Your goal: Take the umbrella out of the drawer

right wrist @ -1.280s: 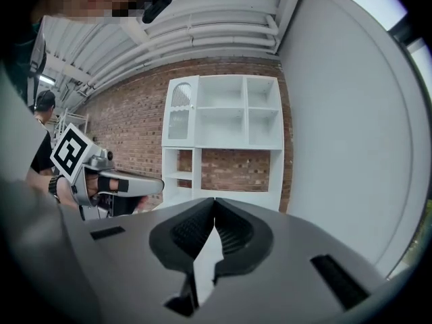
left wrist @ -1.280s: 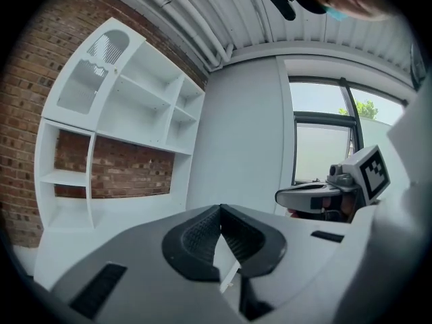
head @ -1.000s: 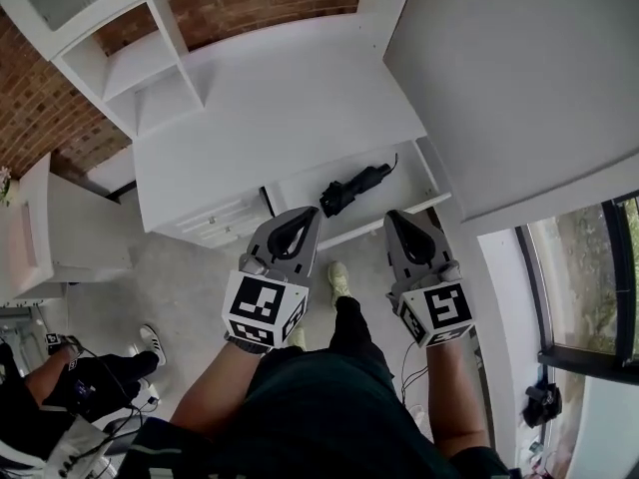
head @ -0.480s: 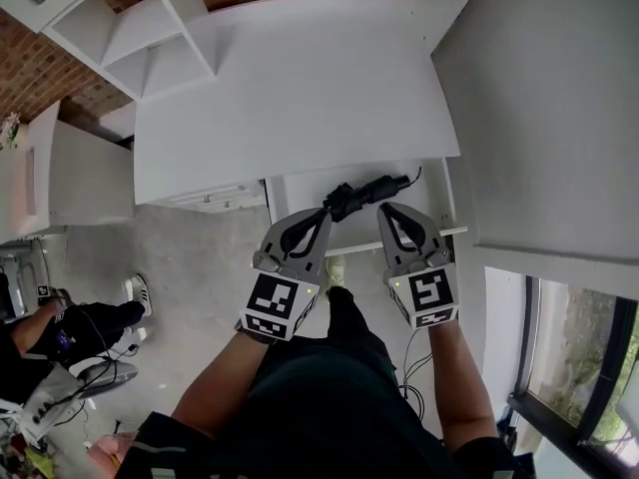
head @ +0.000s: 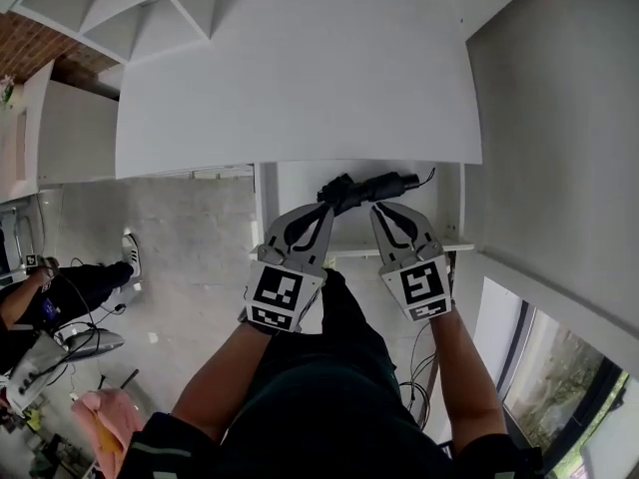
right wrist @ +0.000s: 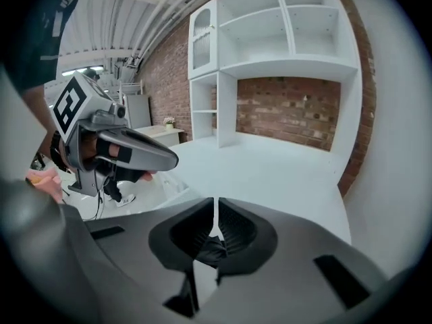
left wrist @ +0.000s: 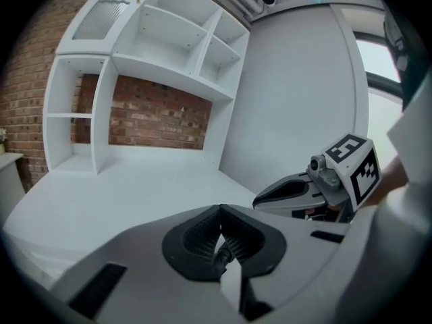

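A black folded umbrella [head: 367,187] lies across the open white drawer [head: 290,183] below the desk's front edge. My left gripper [head: 326,209] hangs just short of the umbrella's left end, its jaws shut and empty. My right gripper [head: 376,208] is beside it, near the umbrella's middle, and is also shut on nothing. In the left gripper view the shut tips [left wrist: 221,208] point over the desk, with the right gripper [left wrist: 317,194] to the right. The right gripper view has its shut tips [right wrist: 216,201] at the centre and the left gripper [right wrist: 115,147] at the left. A dark piece of the umbrella [right wrist: 209,248] shows through the jaw gap.
The white desk top [head: 300,78] spreads above the drawer, with open shelves [head: 150,8] at its back left. A tall white panel [head: 559,118] bounds the right side. A low white cabinet [head: 70,133] stands at the left. A person [head: 60,297] sits on the floor at the left.
Both grippers have come down and forward together toward the open drawer. Their tips now hang just before the umbrella. Both have stayed shut.
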{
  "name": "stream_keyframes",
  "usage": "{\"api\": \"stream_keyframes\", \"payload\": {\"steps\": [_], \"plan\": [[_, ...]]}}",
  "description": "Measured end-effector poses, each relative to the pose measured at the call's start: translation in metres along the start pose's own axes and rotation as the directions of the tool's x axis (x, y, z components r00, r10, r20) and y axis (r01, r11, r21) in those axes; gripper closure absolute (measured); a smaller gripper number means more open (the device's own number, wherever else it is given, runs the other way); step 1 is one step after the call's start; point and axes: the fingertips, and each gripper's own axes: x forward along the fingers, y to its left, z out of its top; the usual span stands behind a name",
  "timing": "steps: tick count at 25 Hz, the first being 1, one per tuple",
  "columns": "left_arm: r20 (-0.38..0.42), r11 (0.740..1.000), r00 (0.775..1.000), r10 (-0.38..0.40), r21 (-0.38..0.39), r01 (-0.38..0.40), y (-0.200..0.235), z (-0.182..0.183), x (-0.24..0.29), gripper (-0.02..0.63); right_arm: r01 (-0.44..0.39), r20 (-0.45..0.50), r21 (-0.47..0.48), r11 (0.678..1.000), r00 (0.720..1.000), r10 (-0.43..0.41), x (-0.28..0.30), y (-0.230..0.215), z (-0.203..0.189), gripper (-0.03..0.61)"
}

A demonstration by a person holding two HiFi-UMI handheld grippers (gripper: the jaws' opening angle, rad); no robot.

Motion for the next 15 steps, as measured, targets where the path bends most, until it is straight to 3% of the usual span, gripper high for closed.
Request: {"api": "stream_keyframes", "payload": {"steps": [5, 11, 15], "plan": [[-0.046, 0.999, 0.998, 0.037, -0.035, -0.038, 0.011, -0.026, 0.025, 0.607, -0.101, -0.078, -0.040, 0.994, 0.992, 0.098, 0.030, -0.005, -0.037, 0.575], [-0.086, 0.995, 0.994, 0.064, -0.073, -0.070, 0.023, -0.054, 0.046, 0.607, -0.207, -0.235, -0.147, 0.967, 0.957, 0.169, 0.062, -0.010, -0.087, 0.574], [-0.107, 0.991, 0.991, 0.081, -0.096, -0.092, 0.031, -0.067, 0.056, 0.607, -0.284, -0.327, -0.235, 0.929, 0.924, 0.200, 0.081, -0.011, -0.120, 0.508]]}}
